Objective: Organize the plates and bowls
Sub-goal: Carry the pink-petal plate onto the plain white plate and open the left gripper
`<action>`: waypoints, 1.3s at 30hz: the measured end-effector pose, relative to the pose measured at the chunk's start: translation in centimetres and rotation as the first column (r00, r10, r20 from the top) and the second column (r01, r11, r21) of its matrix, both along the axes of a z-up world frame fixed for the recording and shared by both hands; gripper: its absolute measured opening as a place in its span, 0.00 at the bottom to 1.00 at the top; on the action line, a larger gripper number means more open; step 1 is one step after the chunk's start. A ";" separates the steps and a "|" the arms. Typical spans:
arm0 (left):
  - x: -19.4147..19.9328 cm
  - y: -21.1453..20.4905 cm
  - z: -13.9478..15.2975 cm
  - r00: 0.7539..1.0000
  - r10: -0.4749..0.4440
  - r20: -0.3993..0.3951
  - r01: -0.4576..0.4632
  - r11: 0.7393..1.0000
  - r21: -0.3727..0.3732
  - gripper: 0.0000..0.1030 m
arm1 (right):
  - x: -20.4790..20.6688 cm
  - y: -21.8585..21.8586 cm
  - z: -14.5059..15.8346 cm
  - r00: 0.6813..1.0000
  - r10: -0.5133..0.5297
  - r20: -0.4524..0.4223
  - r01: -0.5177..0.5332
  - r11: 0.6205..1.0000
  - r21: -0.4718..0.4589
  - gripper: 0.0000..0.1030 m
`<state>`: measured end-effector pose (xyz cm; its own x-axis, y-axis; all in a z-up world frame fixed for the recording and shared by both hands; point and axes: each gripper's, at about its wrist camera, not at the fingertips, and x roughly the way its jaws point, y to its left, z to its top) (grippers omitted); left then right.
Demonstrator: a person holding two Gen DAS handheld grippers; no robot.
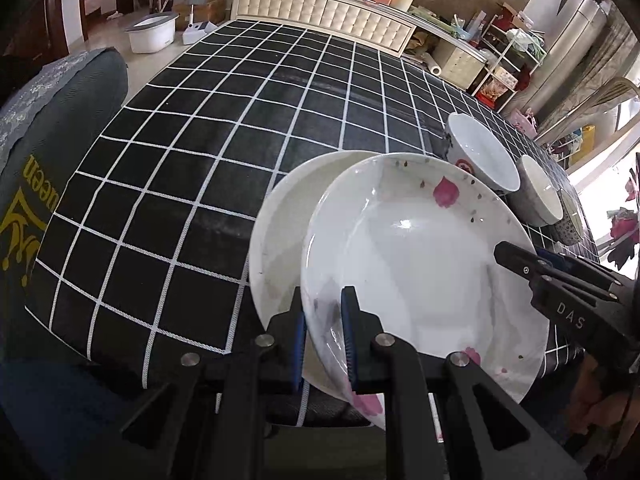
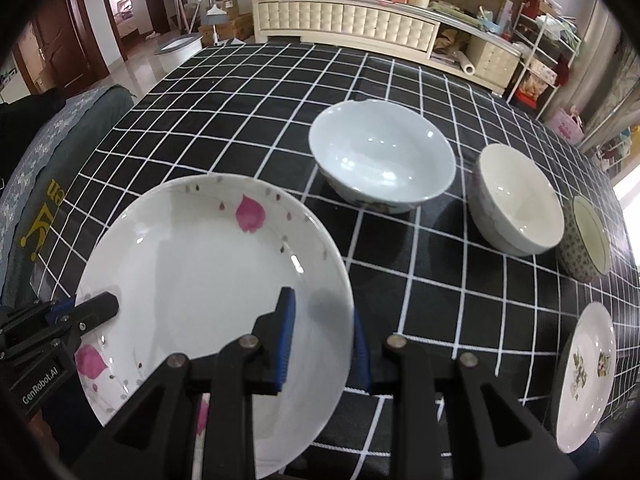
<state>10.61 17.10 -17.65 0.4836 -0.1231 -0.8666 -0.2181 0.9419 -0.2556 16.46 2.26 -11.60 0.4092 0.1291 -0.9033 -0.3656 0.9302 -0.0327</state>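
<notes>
A white plate with pink petals hangs tilted over the near table edge. My left gripper is shut on its left rim, one finger under and one inside. My right gripper is shut on the opposite rim and appears at the right of the left wrist view. The left gripper reaches in at the left of the right wrist view. A plain white plate lies on the table, partly under the held plate. A large white bowl, a cream bowl and a small patterned bowl stand in a row.
The table has a black cloth with a white grid. A small printed plate lies near the front right edge. A chair with a dark cover stands at the table's left. A padded cabinet with clutter lines the far wall.
</notes>
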 end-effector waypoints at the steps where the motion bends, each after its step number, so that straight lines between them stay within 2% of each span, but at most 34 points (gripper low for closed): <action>1: 0.0 0.2 -0.1 1.000 0.005 -0.003 -0.005 1.000 -0.006 0.14 | 0.1 0.1 -0.2 1.000 0.001 -0.008 -0.001 1.000 0.001 0.31; 7: -0.3 0.8 -0.5 0.999 0.030 -0.022 -0.031 0.999 -0.031 0.14 | 0.0 0.8 -0.7 1.000 0.017 -0.007 -0.017 1.000 0.005 0.30; 16: -0.4 1.3 -0.5 0.999 0.046 -0.009 -0.046 0.998 -0.050 0.14 | 0.1 1.1 -0.9 1.000 0.026 0.003 -0.026 1.000 -0.001 0.30; 24: -1.1 1.3 0.2 0.998 0.061 -0.003 -0.061 0.997 -0.050 0.14 | -0.3 0.9 -1.6 0.999 0.039 -0.028 -0.039 0.999 0.011 0.30; 27: -1.3 1.3 0.7 0.998 0.068 -0.004 -0.068 0.998 -0.019 0.15 | -0.5 0.8 -1.7 0.998 0.042 -0.040 -0.041 0.999 0.020 0.30; 29: -1.4 1.2 0.6 0.997 0.076 -0.026 -0.076 0.997 0.010 0.19 | -0.7 0.8 -1.8 0.998 0.041 -0.050 -0.040 0.999 0.029 0.30; 37: -2.0 0.9 1.5 0.997 0.074 -0.006 -0.074 0.997 0.031 0.20 | -1.5 0.4 -1.4 0.997 0.049 -0.057 -0.046 0.997 0.056 0.30; 39: -2.3 0.7 2.0 0.997 0.076 0.004 -0.076 0.996 0.043 0.20 | -1.6 0.1 -0.8 0.998 0.046 -0.050 -0.042 0.997 0.065 0.36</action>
<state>8.32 17.81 -15.70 0.4920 -0.0484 -0.8692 -0.2893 0.9326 -0.2157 14.88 2.38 -12.42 0.3547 0.2042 -0.9124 -0.4060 0.9127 0.0464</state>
